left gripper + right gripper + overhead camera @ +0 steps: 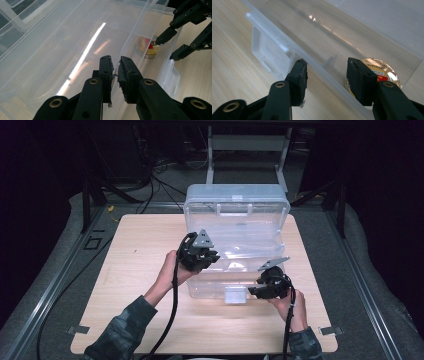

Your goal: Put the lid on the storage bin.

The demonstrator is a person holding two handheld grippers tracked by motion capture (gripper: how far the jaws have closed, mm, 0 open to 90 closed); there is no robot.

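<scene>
Inside, one round gold tin lies in the clear bin.
Left gripper pinches the bin's rim; right gripper straddles its wall, spread; the tin's label is unreadable.

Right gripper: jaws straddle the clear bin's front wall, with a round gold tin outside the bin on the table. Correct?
Not quite. The right gripper does straddle the clear bin's front wall, but the round gold tin lies inside the bin, on its floor; the right gripper view shows it.

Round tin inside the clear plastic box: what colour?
Gold with a red label, clearest in the right gripper view.
</scene>
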